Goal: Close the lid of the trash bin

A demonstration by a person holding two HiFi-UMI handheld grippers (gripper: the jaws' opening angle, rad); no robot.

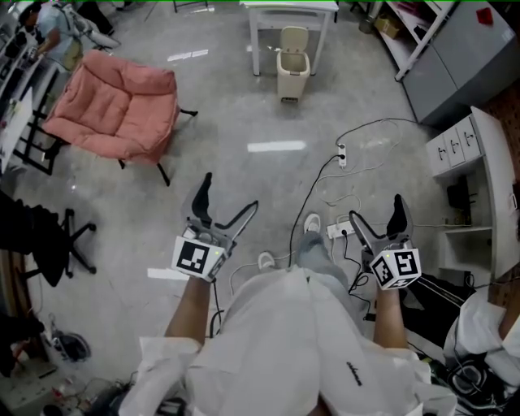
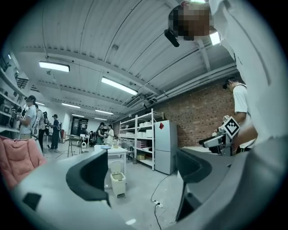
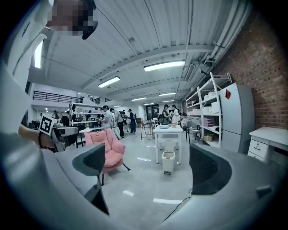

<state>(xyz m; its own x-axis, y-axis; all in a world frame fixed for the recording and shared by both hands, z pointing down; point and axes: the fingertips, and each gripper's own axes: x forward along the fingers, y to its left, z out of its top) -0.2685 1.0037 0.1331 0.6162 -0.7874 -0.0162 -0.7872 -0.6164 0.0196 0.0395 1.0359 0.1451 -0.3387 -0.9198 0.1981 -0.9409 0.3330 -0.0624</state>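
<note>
The cream pedal trash bin [image 1: 293, 71] stands on the grey floor far ahead, in front of a white table [image 1: 286, 10], with its lid [image 1: 294, 38] raised upright. It appears small between the jaws in the left gripper view [image 2: 118, 182] and the right gripper view [image 3: 168, 162]. My left gripper [image 1: 230, 195] [image 2: 144, 175] is open and empty, held level and far short of the bin. My right gripper [image 1: 376, 210] [image 3: 148, 167] is open too, with nothing between its jaws, and is just as far from the bin.
A pink folding chair [image 1: 118, 106] sits at the left. A power strip with trailing black cables [image 1: 341, 154] lies on the floor between me and the bin. White drawers [image 1: 455, 145] and shelving line the right side; a fridge [image 2: 165, 146] stands by the brick wall. People stand in the background.
</note>
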